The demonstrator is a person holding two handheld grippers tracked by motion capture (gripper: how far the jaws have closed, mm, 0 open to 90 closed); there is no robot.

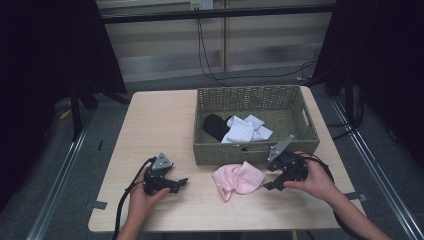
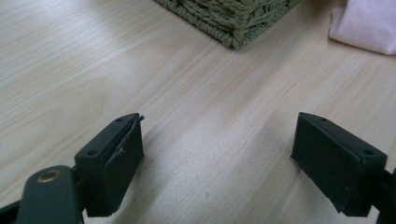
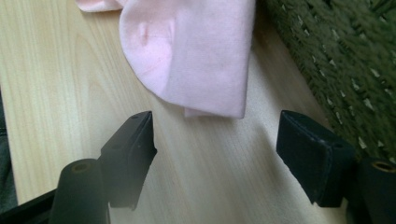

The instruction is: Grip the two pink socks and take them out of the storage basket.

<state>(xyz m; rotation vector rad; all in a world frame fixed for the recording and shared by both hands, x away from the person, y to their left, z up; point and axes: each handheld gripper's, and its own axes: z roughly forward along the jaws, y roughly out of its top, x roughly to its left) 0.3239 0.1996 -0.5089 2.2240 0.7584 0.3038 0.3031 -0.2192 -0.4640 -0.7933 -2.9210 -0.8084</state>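
A crumpled pink cloth (image 1: pixel 238 179) (image 3: pixel 196 46) lies on the wooden table (image 1: pixel 160 125) just in front of a green woven basket (image 1: pixel 250 91) (image 3: pixel 345 60). My right gripper (image 1: pixel 267 186) (image 3: pixel 215 116) sits low at the cloth's right edge, pointing at it. Its jaws stand wide apart and the cloth's hem lies just beyond the tips, with nothing between them. My left gripper (image 1: pixel 182 182) (image 2: pixel 219 119) rests to the left of the cloth, open over bare wood and aimed toward the basket's front corner (image 2: pixel 233 18). The pink cloth (image 2: pixel 364 23) shows at the upper right in the left gripper view.
Inside the basket lie a white cloth (image 1: pixel 247 129) and a black cloth (image 1: pixel 215 126). The basket stands at the table's back right, close to the right edge. Bare wood stretches along the left half and the front edge of the table.
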